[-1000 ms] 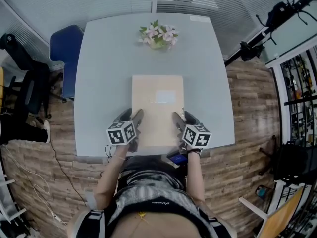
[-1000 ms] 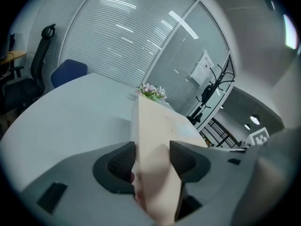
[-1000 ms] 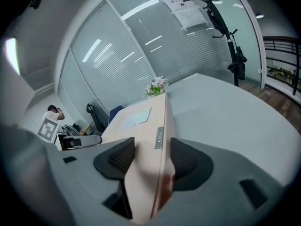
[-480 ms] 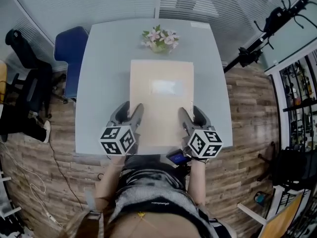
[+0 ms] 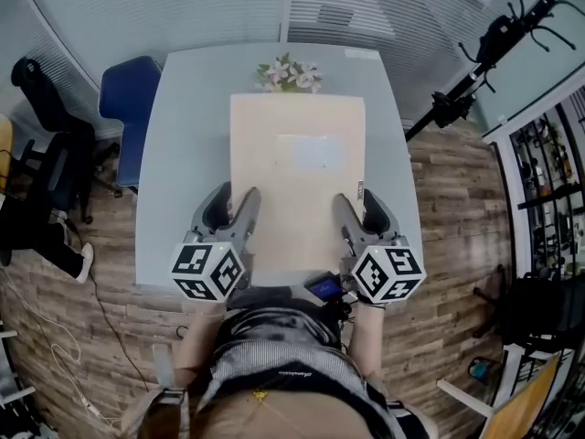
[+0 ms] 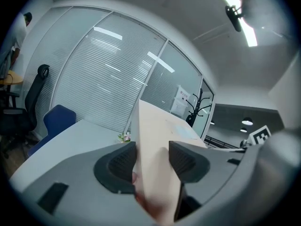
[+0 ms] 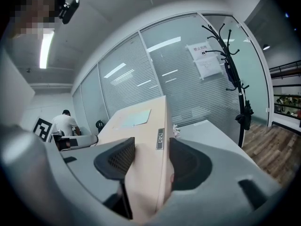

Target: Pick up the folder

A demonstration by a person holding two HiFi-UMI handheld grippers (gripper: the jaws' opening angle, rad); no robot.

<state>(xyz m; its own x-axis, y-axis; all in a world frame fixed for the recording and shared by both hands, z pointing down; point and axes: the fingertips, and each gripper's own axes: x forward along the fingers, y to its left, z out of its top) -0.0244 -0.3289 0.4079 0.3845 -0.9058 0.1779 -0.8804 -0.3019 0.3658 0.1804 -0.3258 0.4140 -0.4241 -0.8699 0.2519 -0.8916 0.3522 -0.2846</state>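
A beige folder point(image 5: 297, 176) with a pale label on its cover hangs in the air above the grey table point(image 5: 183, 154), held level by both grippers. My left gripper point(image 5: 239, 210) is shut on its near left edge; in the left gripper view the folder point(image 6: 155, 140) fills the gap between the jaws. My right gripper point(image 5: 356, 213) is shut on the near right edge, and the right gripper view shows the folder's spine point(image 7: 157, 149) with its small tag pinched between the pads.
A small pot of pink and white flowers point(image 5: 291, 74) stands at the table's far edge, partly behind the folder. A blue chair point(image 5: 128, 108) is at the table's left, black office chairs point(image 5: 46, 154) further left, a black coat stand point(image 5: 475, 62) at the right.
Both grippers have lifted the folder up off the table toward the camera; it looks larger and now covers part of the flowers.
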